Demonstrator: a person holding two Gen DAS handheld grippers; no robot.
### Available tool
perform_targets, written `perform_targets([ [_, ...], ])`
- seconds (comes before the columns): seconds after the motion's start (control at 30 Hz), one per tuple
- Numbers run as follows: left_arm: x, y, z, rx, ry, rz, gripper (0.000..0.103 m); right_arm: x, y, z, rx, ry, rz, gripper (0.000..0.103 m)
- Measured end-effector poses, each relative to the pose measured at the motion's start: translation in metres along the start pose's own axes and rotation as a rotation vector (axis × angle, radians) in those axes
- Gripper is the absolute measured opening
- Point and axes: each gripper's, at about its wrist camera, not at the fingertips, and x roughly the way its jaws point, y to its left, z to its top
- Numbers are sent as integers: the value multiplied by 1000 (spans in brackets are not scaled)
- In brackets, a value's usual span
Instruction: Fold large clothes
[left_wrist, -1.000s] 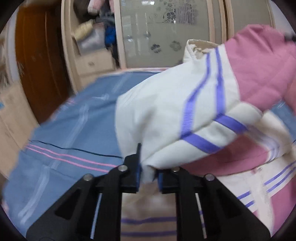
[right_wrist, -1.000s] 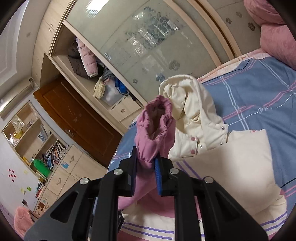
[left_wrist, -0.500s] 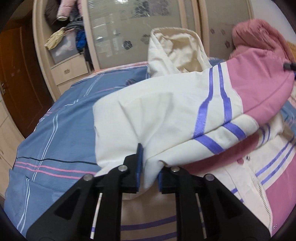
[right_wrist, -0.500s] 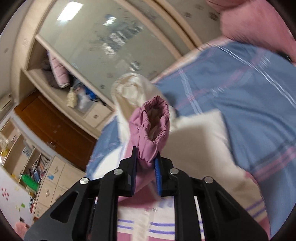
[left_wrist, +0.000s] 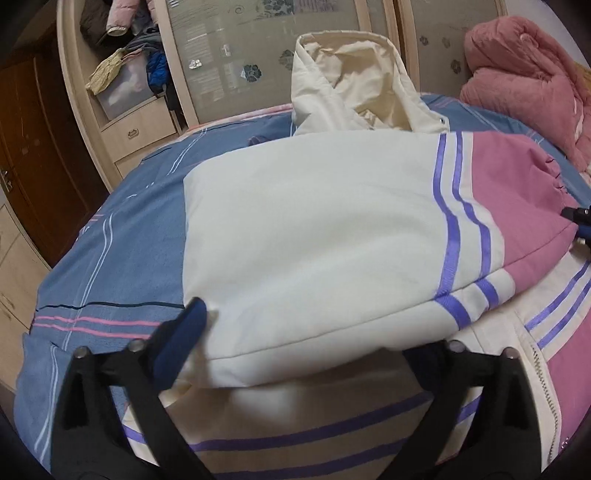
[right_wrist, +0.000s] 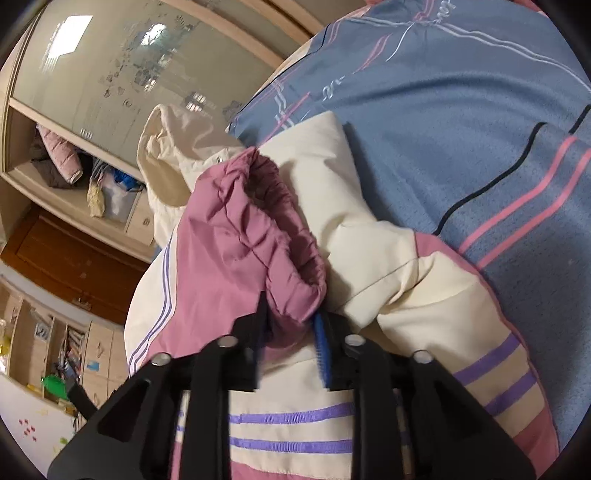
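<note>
A cream and pink padded jacket (left_wrist: 317, 236) with purple stripes lies on the blue striped bed (left_wrist: 122, 236). Its sleeve is folded across the body, pink cuff (left_wrist: 532, 195) to the right. My left gripper (left_wrist: 299, 332) is open, its jaws wide apart around the sleeve's cream upper end, which rests loose between them. In the right wrist view the pink cuff (right_wrist: 269, 236) sits just ahead of my right gripper (right_wrist: 291, 325), whose jaws have parted and no longer pinch it. The cream hood (right_wrist: 166, 166) lies beyond.
A wardrobe with frosted glass doors (left_wrist: 229, 55) and open shelves of clothes (left_wrist: 125, 74) stands past the bed. A pink quilt (left_wrist: 528, 85) is heaped at the bed's far right. A brown door (right_wrist: 74, 258) is at the left.
Both grippers lowered the sleeve across the jacket's body and opened. The left jaws spread wide; the right jaws parted off the pink cuff.
</note>
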Motion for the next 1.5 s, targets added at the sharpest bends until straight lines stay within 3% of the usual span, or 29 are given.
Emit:
perform_targets([
  [0.03, -1, 0, 0, 3, -6, -4, 99, -1, 2, -1, -10, 14, 44, 57],
  [0.1, -6, 0, 1, 6, -30, 1, 101, -9, 6, -3, -12, 9, 54, 78],
  [0.13, -11, 0, 1, 7, -49, 1, 101, -17, 7, -6, -2, -8, 45, 86],
  [0.2, -24, 0, 0, 18, -78, -6, 101, -32, 8, -12, 6, -24, 40, 90],
  [0.3, -54, 4, -3, 38, -111, -15, 101, -74, 20, -32, -68, -76, 94, 90],
  [0.4, -106, 16, -14, 19, -163, -109, 101, -117, 37, -63, -189, -154, 93, 91],
  [0.47, -150, 29, -25, -43, -231, -202, 101, -146, 49, -84, -284, -236, 21, 98],
  [0.53, -177, 39, -35, -105, -295, -243, 101, -170, 65, -104, -381, -326, -74, 101],
  [0.63, -207, 54, -64, -224, -359, -200, 101, -190, 89, -133, -503, -456, -181, 102],
  [0.77, -212, 65, -96, -361, -328, -92, 101, -195, 99, -170, -632, -537, -293, 102],
  [0.83, -212, 65, -106, -400, -310, -45, 101, -189, 96, -179, -685, -502, -307, 102],
  [0.97, -204, 47, -112, -325, -279, 29, 101, -173, 97, -192, -759, -446, -317, 102],
  [1.23, -194, 14, -108, -239, -242, -26, 101, -169, 86, -190, -741, -420, -307, 102],
  [1.5, -199, 4, -109, -193, -242, -25, 101, -168, 85, -195, -737, -404, -304, 102],
])
